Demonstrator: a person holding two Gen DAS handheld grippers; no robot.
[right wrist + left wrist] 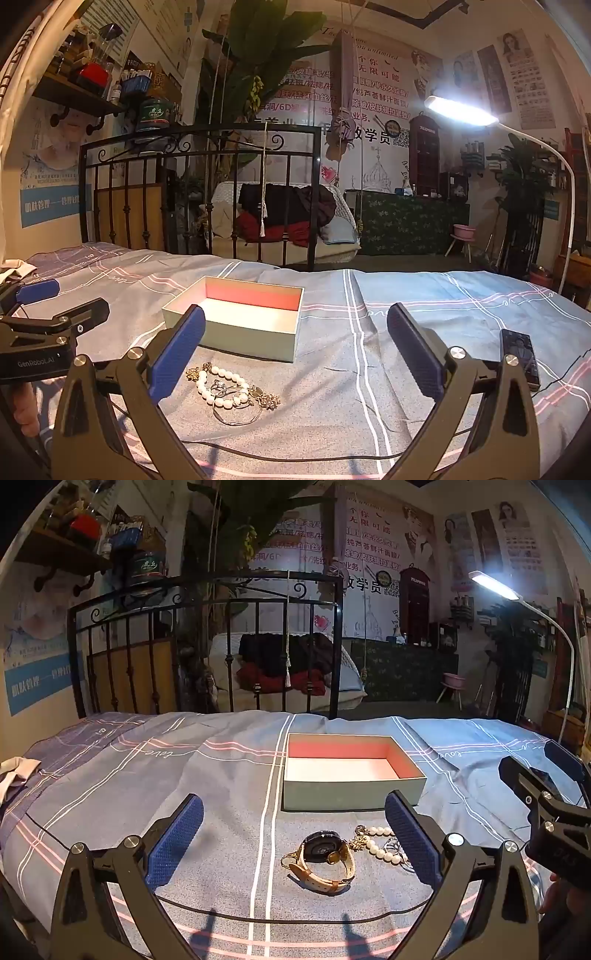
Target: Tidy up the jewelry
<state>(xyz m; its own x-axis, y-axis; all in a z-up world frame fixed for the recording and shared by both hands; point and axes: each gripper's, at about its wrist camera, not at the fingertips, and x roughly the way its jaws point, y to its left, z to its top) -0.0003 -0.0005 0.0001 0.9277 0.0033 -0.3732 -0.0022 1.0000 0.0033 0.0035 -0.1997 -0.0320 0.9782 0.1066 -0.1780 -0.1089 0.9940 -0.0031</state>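
An open pale green box (351, 794) with a pink and white inside lies on the bed; it also shows in the right wrist view (236, 338) and looks empty. A watch (325, 860) with a dark face and tan strap lies in front of it, between my left gripper's fingers. A pearl bracelet (380, 843) with gold charms lies to its right. In the right wrist view the pearl bracelet (221, 387) lies with a thin silver chain (236, 413). My left gripper (295, 842) is open and empty. My right gripper (295, 354) is open and empty, above the jewelry.
A blue-grey plaid bedsheet (184, 775) covers the bed. A black iron bed frame (207, 646) stands at the far edge. A small dark device (519, 358) with a cable lies on the right. A lit floor lamp (461, 110) stands at the right.
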